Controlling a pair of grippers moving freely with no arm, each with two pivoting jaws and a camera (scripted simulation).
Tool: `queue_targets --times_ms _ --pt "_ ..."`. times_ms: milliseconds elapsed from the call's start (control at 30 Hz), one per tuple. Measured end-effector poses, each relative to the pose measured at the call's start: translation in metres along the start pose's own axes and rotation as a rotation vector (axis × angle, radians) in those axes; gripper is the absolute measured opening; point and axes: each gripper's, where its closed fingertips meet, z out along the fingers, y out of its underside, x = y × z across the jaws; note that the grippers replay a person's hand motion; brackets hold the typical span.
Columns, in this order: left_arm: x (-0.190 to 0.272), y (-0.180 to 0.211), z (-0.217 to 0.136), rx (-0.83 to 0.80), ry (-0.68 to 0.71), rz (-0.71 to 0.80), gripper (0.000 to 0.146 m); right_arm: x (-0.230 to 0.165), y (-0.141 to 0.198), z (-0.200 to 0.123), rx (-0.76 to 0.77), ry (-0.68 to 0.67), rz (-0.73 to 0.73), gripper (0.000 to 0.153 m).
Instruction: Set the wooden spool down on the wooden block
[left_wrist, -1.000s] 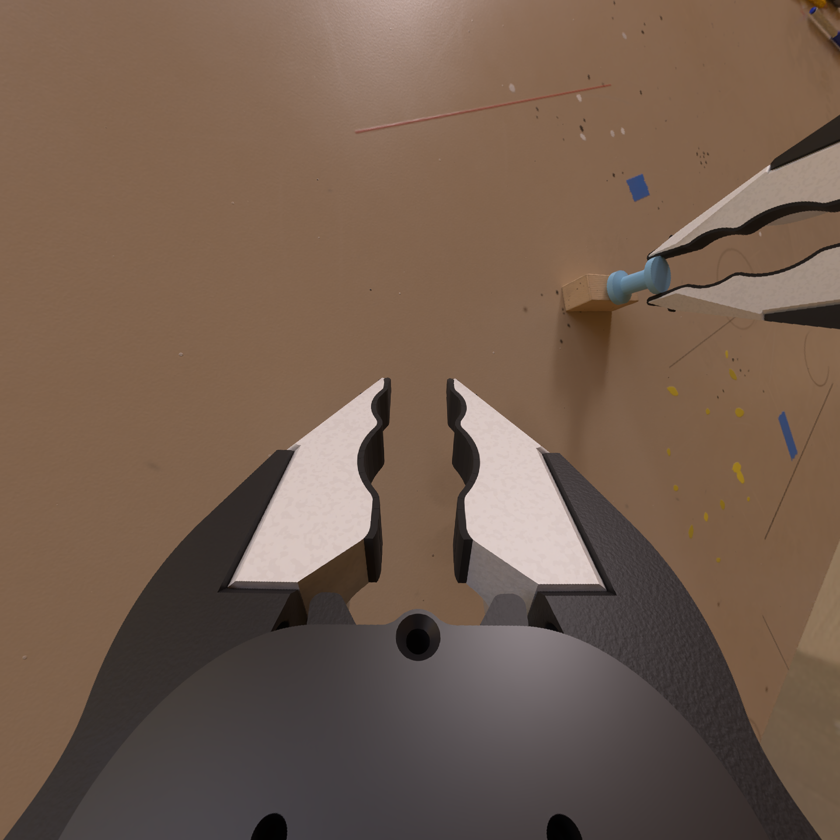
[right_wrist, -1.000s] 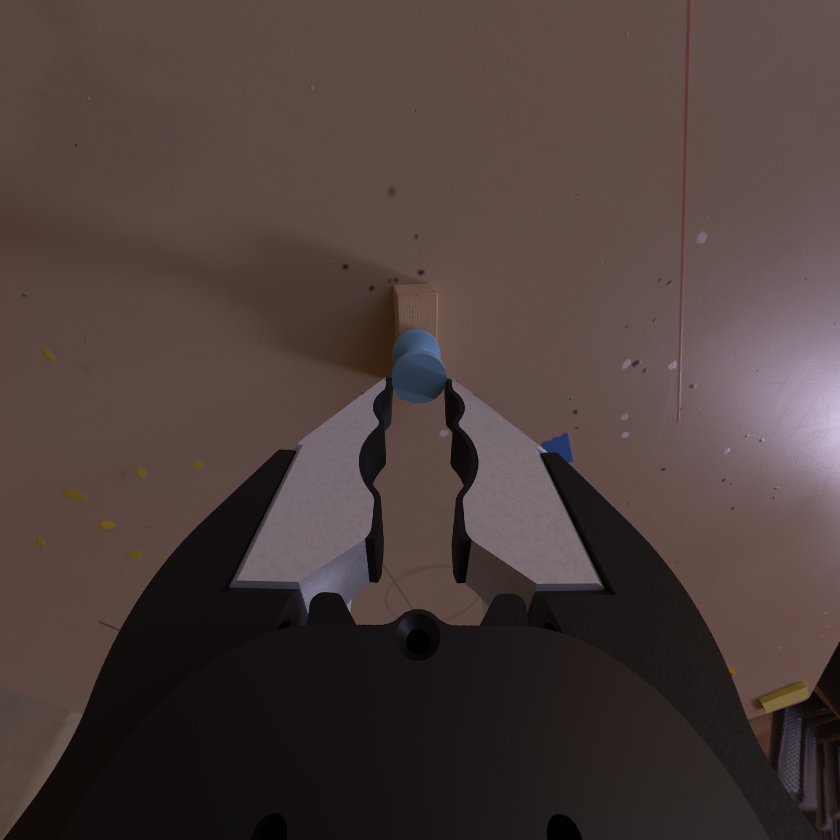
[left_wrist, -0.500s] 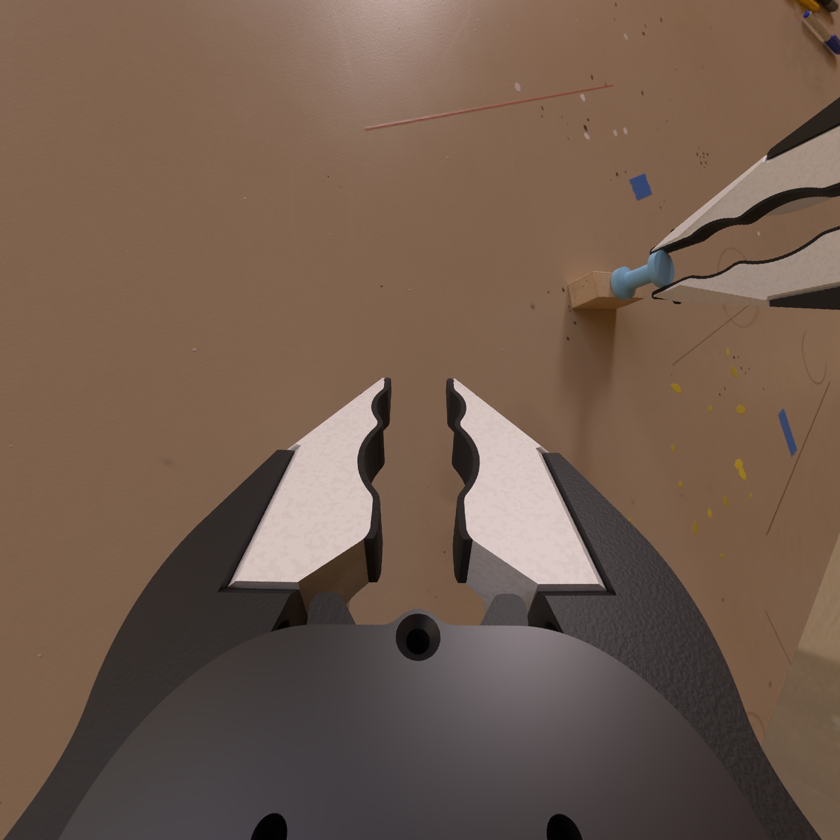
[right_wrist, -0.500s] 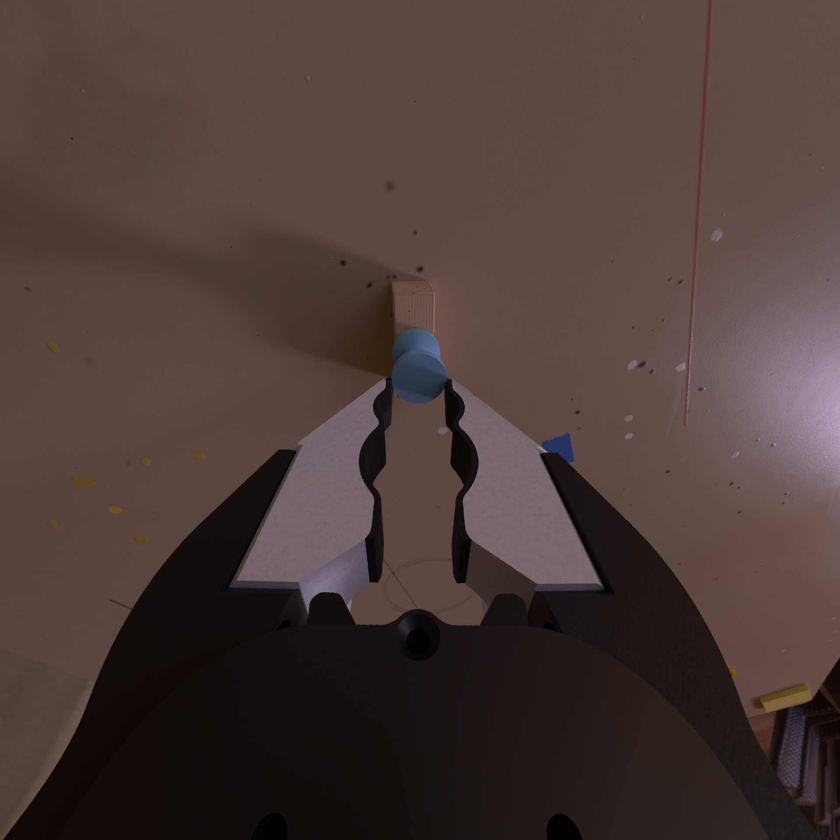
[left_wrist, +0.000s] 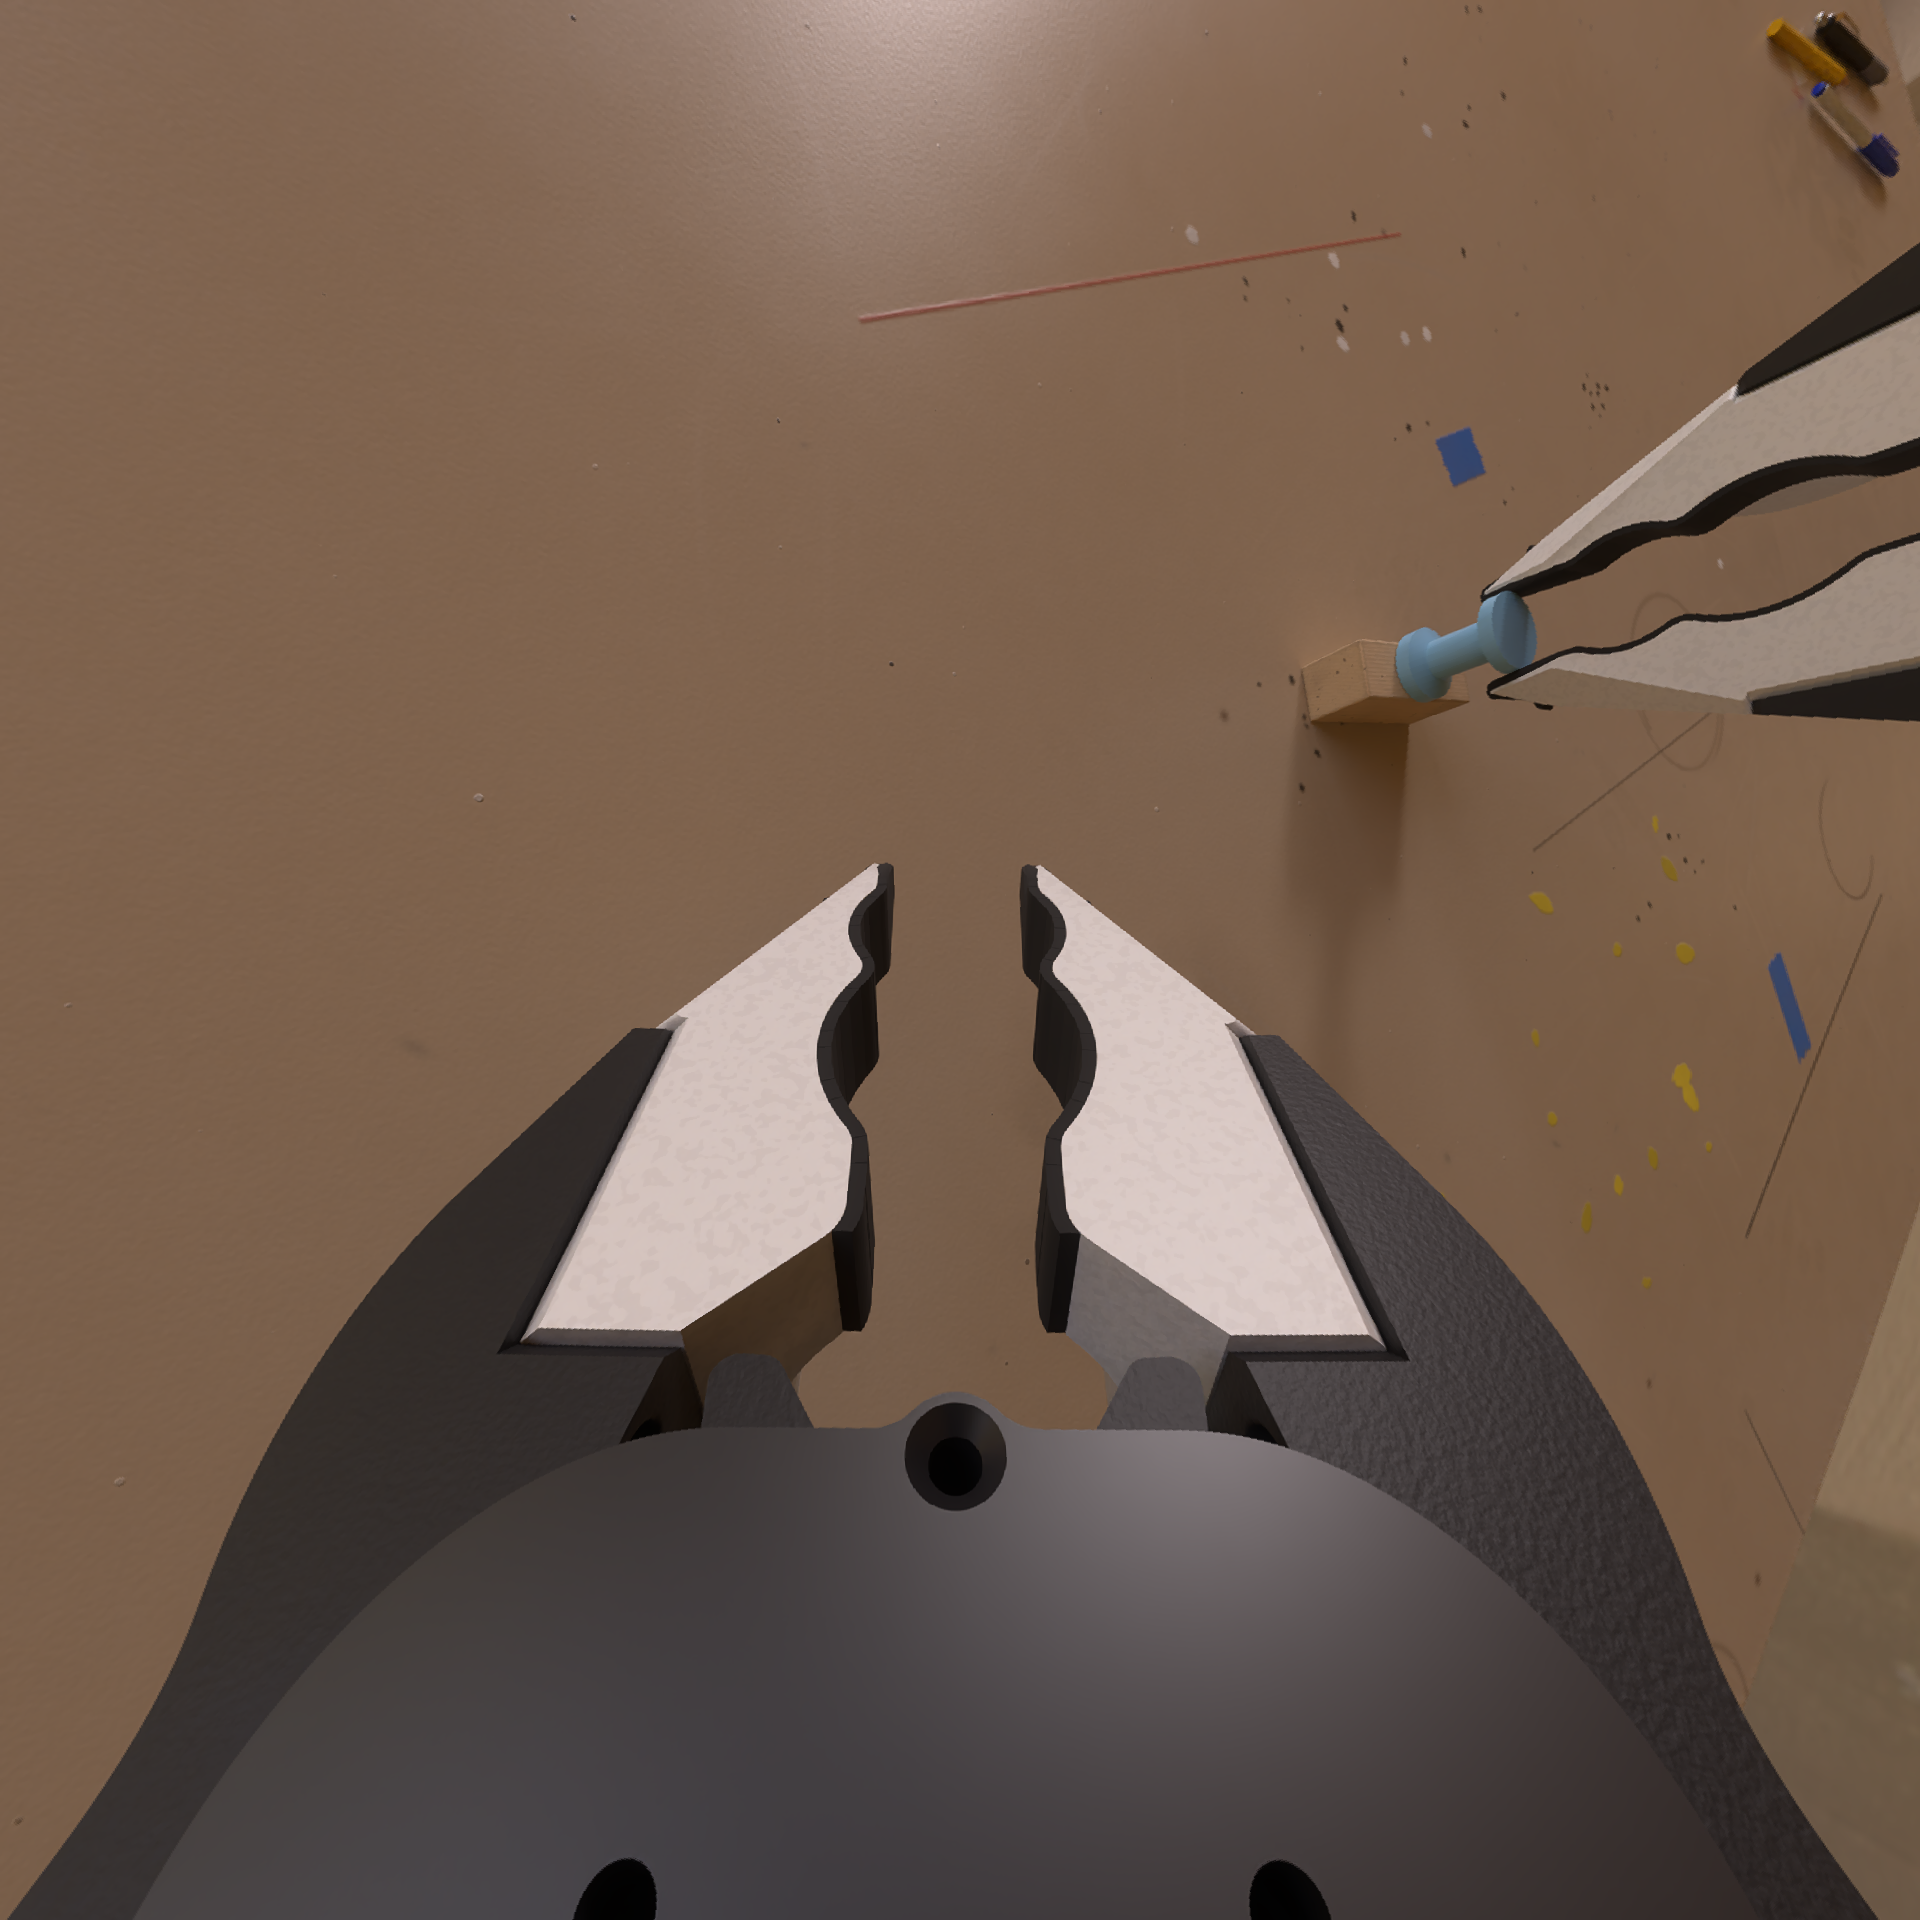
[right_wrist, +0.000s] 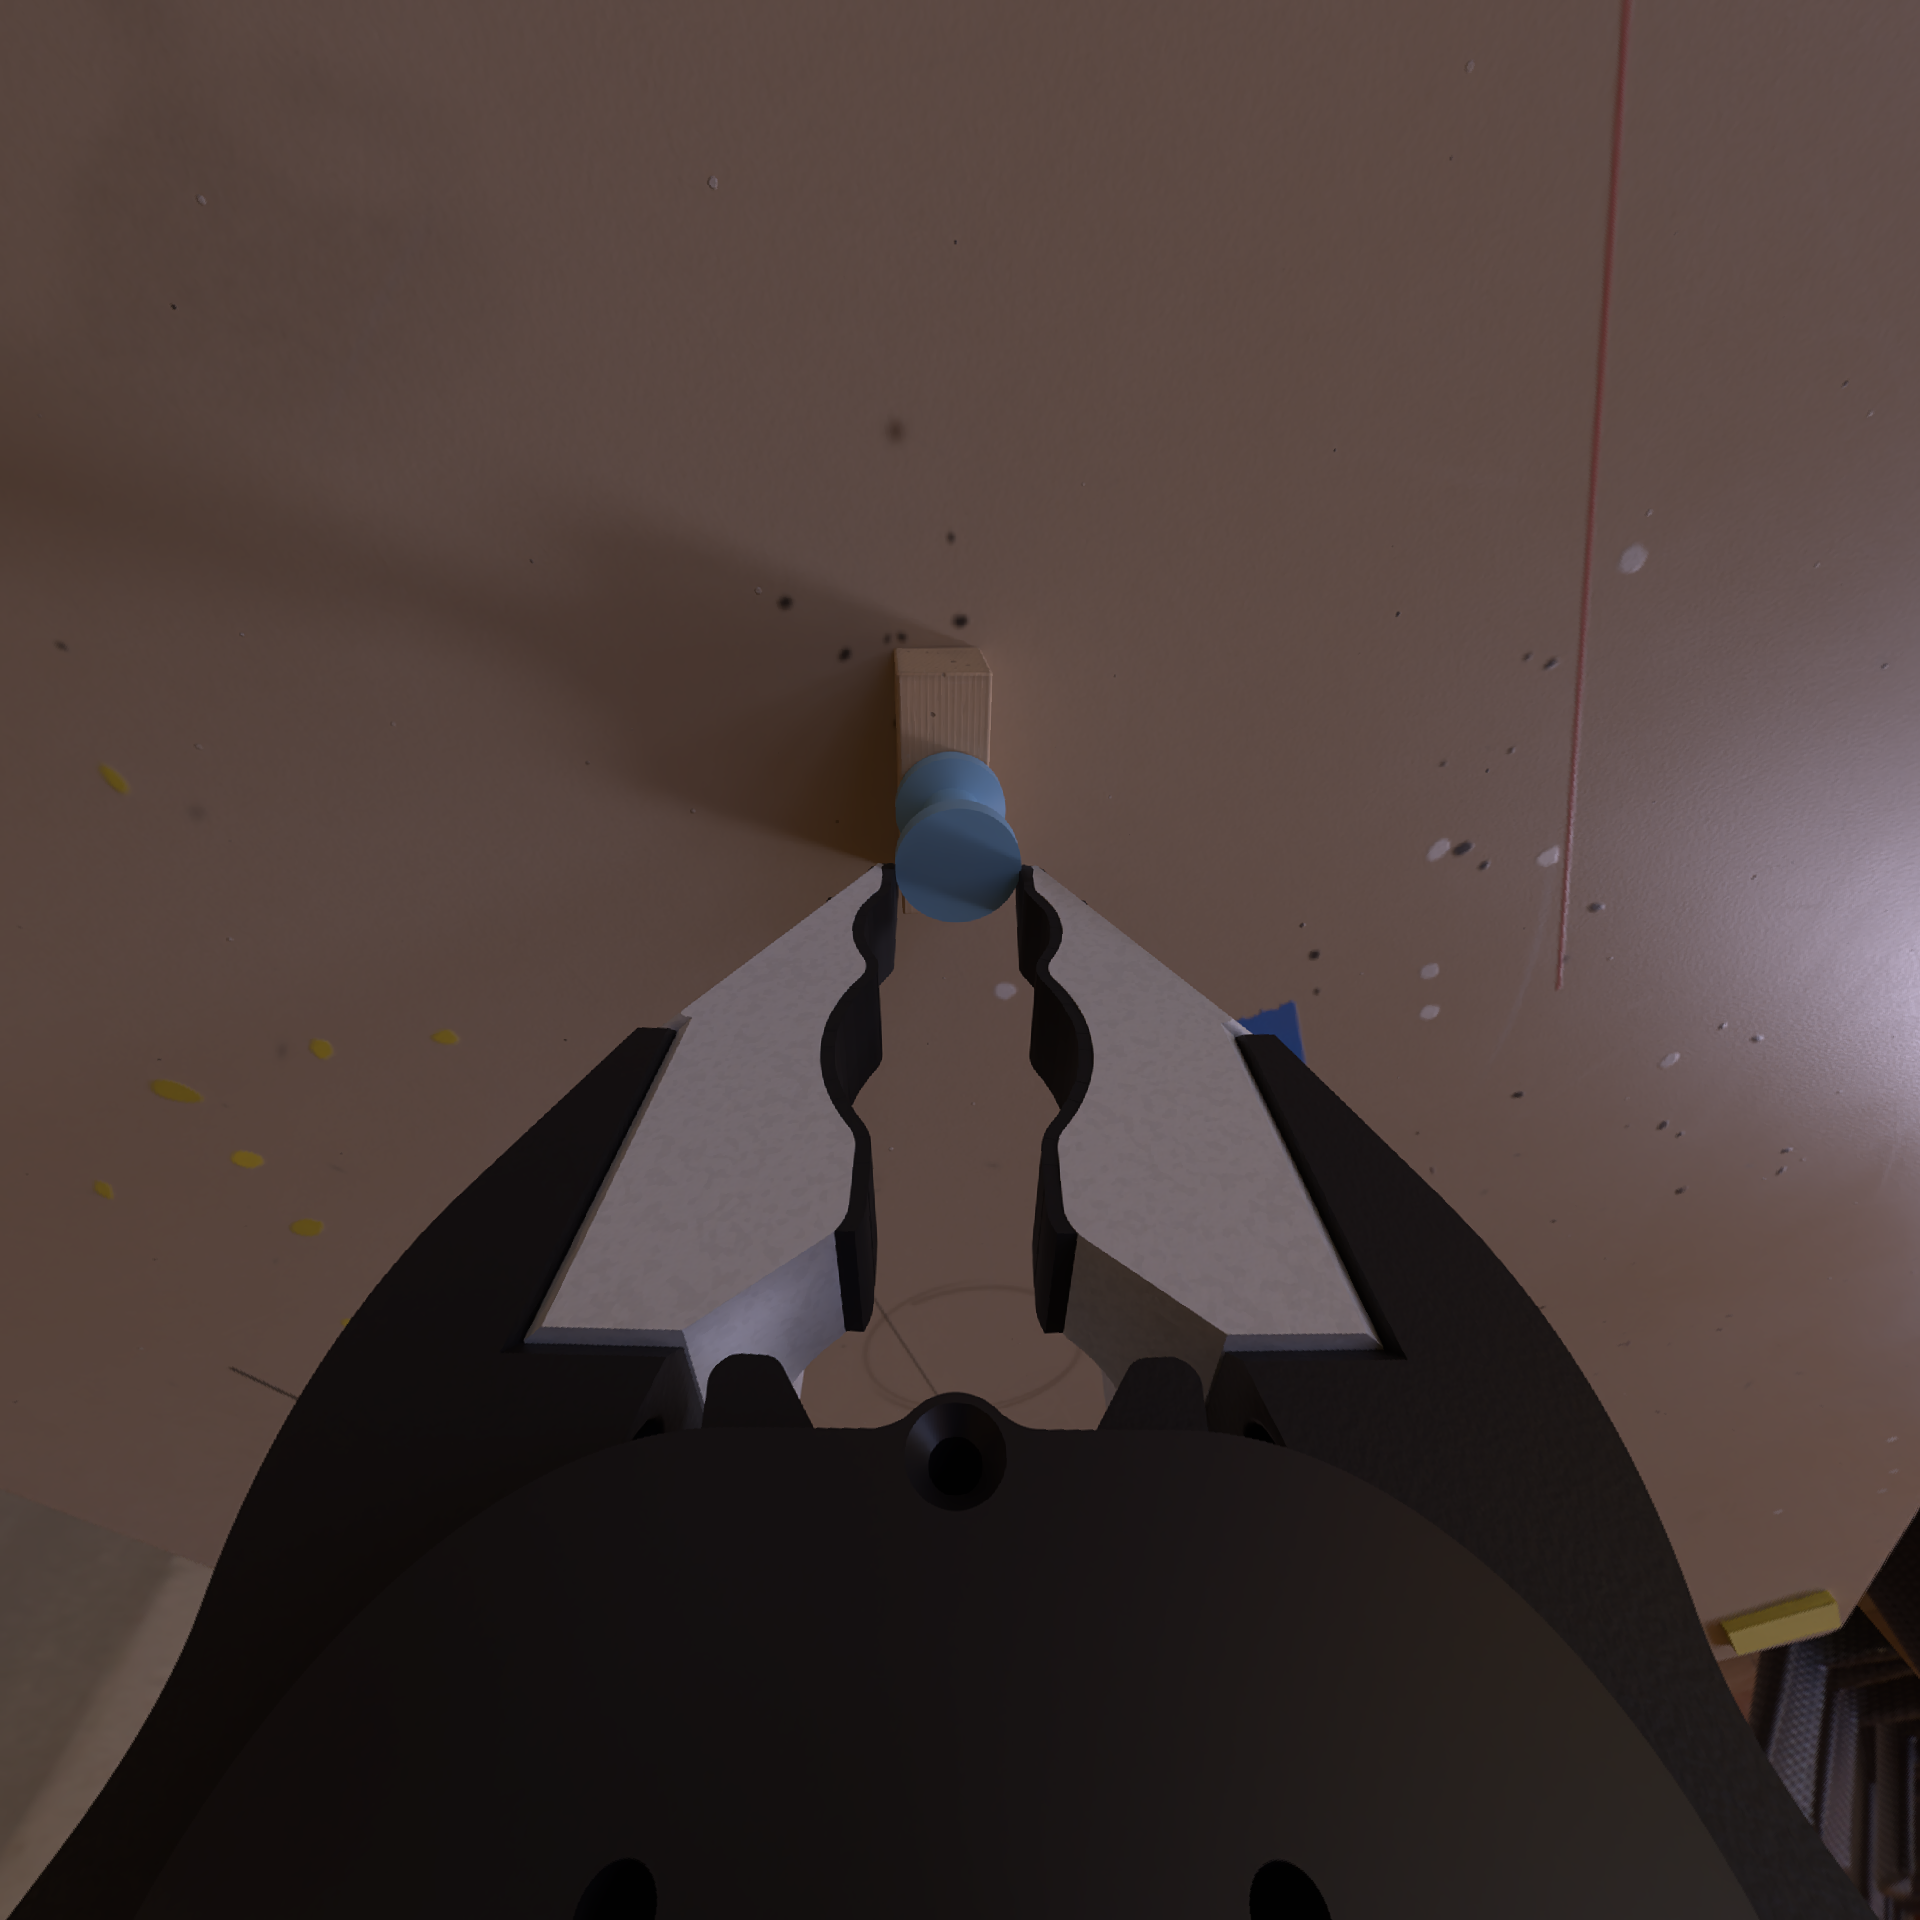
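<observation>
On my left wrist feed, the brown surface (left_wrist: 520, 520) carries a thin red line (left_wrist: 1129, 276), 2 blue tape scraps (left_wrist: 1460, 456), yellow flecks and some pens (left_wrist: 1839, 94) at the far corner; nothing stands between me and the wooden block (left_wrist: 1351, 681). My left gripper (left_wrist: 956, 868) hangs released, holding nothing, well apart from the block. My right gripper (right_wrist: 956, 873) has its jaws clenched on the blue wooden spool (right_wrist: 956, 842) by its near flange. The spool's long axis runs straight out from the jaws, its far flange touching the block's top.
</observation>
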Motion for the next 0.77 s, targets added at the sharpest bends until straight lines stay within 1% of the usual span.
queue_targets --times_ms 200,267,767 --pt "0.0002 -0.0002 -0.0010 0.006 0.005 0.002 0.024 0.0003 0.0000 0.0001 0.002 -0.006 0.003 0.023" --pt "0.0003 0.0000 -0.0014 0.007 0.007 0.003 0.024 0.0006 0.0001 0.0011 0.002 -0.014 0.007 0.028" --pt "-0.0013 0.0029 -0.0053 0.021 0.005 -0.007 0.024 0.0012 -0.0010 0.0015 -0.006 -0.010 -0.029 0.036"
